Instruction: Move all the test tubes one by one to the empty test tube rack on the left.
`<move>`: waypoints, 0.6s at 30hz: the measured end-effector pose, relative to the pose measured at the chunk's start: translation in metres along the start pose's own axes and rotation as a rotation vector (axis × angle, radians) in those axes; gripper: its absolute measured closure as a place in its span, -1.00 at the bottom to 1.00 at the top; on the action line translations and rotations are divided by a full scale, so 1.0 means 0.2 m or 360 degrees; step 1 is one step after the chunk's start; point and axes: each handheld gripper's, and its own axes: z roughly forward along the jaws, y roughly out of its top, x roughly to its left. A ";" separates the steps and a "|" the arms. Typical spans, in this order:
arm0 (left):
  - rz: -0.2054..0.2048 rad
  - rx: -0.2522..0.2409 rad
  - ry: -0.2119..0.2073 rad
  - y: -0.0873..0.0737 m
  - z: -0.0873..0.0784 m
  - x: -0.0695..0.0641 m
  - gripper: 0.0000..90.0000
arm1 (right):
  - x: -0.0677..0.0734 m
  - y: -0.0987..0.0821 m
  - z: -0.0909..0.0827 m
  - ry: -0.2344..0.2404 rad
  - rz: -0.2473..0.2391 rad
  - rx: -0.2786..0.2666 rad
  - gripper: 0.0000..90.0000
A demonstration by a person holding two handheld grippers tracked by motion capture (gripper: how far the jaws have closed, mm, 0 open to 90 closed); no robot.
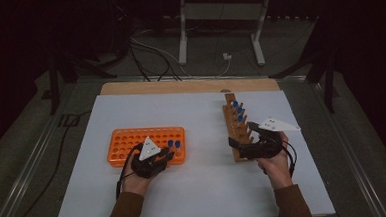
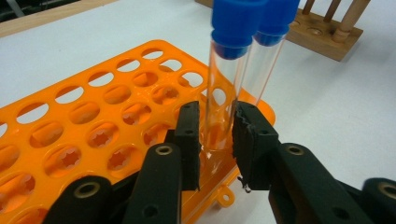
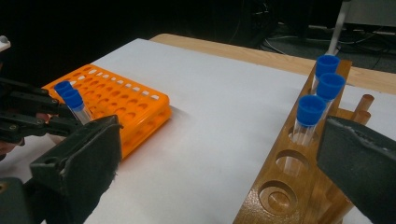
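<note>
An orange tube rack [image 1: 132, 141] lies at the left of the white table. Two clear tubes with blue caps [image 1: 174, 144] stand in holes at its right end. My left gripper [image 2: 216, 135] has its jaws on either side of the nearer tube [image 2: 222, 93], low on the glass, pads very close but loose; that tube rests in its hole. The second tube [image 2: 266, 70] stands just behind. My right gripper [image 1: 242, 134] is wide open at the near end of the wooden rack [image 3: 289, 186], holding nothing. Three blue-capped tubes [image 3: 310, 112] stand in that rack.
The wooden rack [image 1: 235, 131] runs front to back at the table's right, with wooden pegs along its far side and two unfilled holes [image 3: 280, 196] at its near end. Most holes of the orange rack [image 2: 70, 121] stand unfilled. Cables and a stand's legs lie on the floor beyond.
</note>
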 end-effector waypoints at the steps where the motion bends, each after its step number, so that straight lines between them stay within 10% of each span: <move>1: -0.0001 -0.0001 0.0004 0.00 0.00 0.00 0.57 | 0.00 0.00 0.00 0.0000 0.0003 -0.0001 -1.00; 18: -0.0213 -0.0263 -0.0085 0.03 -0.13 0.08 -0.49 | -0.01 0.00 0.01 -0.0027 -0.0011 0.0011 -1.00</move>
